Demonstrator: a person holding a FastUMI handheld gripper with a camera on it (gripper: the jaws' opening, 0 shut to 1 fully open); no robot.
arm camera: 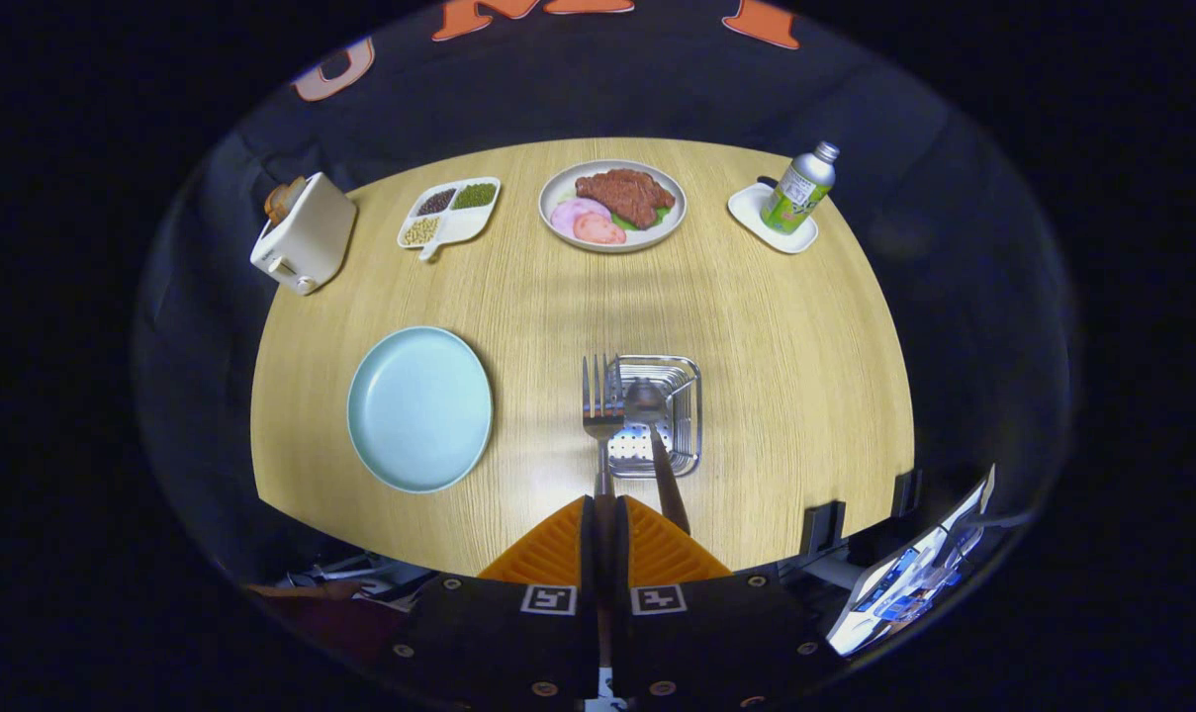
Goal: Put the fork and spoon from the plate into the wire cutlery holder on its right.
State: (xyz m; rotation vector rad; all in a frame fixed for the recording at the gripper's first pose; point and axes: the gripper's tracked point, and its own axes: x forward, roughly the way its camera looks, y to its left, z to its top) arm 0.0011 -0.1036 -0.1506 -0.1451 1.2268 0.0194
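Hand-held gripper (604, 529) clenched on fork (600, 415) handle, frame centre — tines over wire cutlery holder (684, 415) rim for dropping; spoon (649, 410) already inside.

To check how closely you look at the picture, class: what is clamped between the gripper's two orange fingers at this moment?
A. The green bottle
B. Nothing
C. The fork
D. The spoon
C: the gripper is shut on the fork, whose handle runs back between the orange fingers with its tines at the wire cutlery holder's edge; the spoon leans in the holder, and the light blue plate is bare.
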